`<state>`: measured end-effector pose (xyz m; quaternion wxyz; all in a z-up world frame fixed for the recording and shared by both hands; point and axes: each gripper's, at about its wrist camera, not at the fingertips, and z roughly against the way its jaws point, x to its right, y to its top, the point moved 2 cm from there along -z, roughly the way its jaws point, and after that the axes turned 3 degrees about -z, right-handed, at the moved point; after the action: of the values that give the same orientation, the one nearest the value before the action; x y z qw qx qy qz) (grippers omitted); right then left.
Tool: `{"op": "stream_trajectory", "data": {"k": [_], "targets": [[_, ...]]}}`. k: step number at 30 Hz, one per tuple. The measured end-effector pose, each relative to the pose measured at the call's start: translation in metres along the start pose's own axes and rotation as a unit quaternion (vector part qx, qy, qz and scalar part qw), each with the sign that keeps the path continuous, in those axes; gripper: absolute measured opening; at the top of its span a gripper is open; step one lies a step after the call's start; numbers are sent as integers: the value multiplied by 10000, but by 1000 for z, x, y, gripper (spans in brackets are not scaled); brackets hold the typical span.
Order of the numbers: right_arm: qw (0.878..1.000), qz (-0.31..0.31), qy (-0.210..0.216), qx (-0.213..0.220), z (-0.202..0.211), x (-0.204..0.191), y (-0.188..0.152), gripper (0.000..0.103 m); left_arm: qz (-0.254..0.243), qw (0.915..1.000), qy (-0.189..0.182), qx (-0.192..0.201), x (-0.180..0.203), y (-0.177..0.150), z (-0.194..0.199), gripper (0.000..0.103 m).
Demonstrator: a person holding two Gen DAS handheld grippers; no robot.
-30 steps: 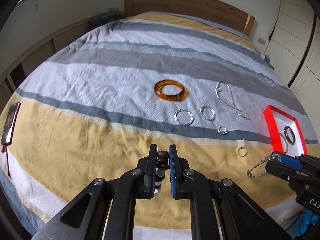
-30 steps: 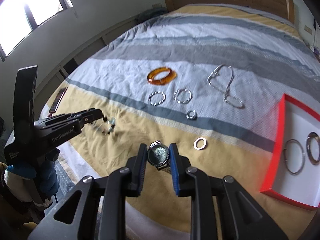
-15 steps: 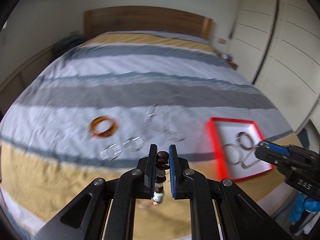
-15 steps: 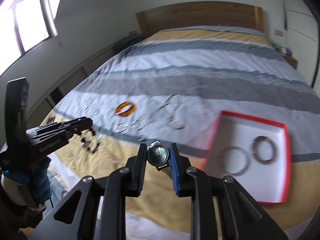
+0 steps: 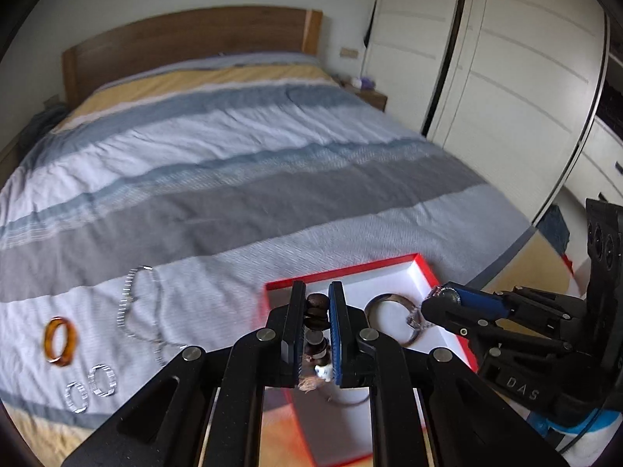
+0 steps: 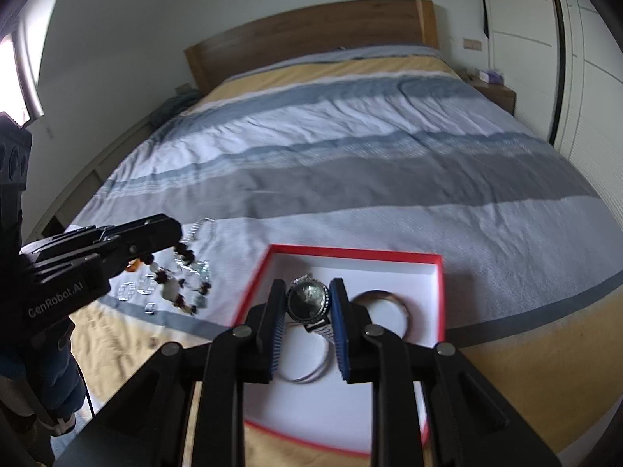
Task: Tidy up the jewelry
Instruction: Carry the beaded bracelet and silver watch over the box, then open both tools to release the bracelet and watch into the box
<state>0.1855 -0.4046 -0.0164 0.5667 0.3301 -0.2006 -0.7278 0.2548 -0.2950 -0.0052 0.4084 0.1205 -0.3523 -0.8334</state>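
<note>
My left gripper (image 5: 316,303) is shut on a beaded bracelet (image 5: 315,319) of dark and pale beads, held above the near left part of the red-rimmed white box (image 5: 424,268). From the right wrist view the bracelet (image 6: 183,284) hangs from the left gripper (image 6: 175,237), left of the box (image 6: 350,251). My right gripper (image 6: 307,299) is shut on a silver wristwatch (image 6: 307,299) with a dark dial, held over the box. Two bangles (image 6: 383,307) lie inside the box.
On the striped bedspread (image 5: 233,179) left of the box lie an amber bangle (image 5: 60,340), a silver chain (image 5: 136,311) and two small silver rings (image 5: 91,387). A wooden headboard (image 5: 175,46) is at the far end. White wardrobe doors (image 5: 506,78) stand on the right.
Both grippers have swung right, from over the yellow stripe with the loose jewelry to over the red box. Each still holds its piece.
</note>
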Motion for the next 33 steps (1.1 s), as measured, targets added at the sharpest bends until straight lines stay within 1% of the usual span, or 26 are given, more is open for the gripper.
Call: {"op": "stream_trajectory", "data": {"k": [5,9,12,14,18,21,29,31,33], "targets": [[9993,-175,-96,-321,-43,27,-9,21,-79,9990,26,-440,5,-9,-59,11],[9979,-229,-121,-599,-71,38,-18,21,-54,9976,85,-691,2,-20,-91,11],[9967,-255,-162,-754,-84,42,-24,21,38,9963,128,-844,-4,-30,-107,11],[9957,-274,-215,-857,-91,46,-28,21,83,9954,183,-940,-8,-37,-115,11],[9942,-238,-351,-990,-100,49,-34,21,247,9935,150,-1104,-14,-44,-125,11],[9933,-93,-463,-1053,-104,44,-35,21,165,9923,159,-1216,-11,-47,-131,12],[9929,16,-515,-1069,-103,41,-34,22,218,9918,98,-1253,-14,-46,-135,13],[9925,66,-540,-1091,-103,40,-35,22,213,9920,50,-1247,-13,-46,-133,16],[9921,136,-583,-1104,-100,39,-35,22,195,9919,-17,-1252,-11,-45,-133,24]]}}
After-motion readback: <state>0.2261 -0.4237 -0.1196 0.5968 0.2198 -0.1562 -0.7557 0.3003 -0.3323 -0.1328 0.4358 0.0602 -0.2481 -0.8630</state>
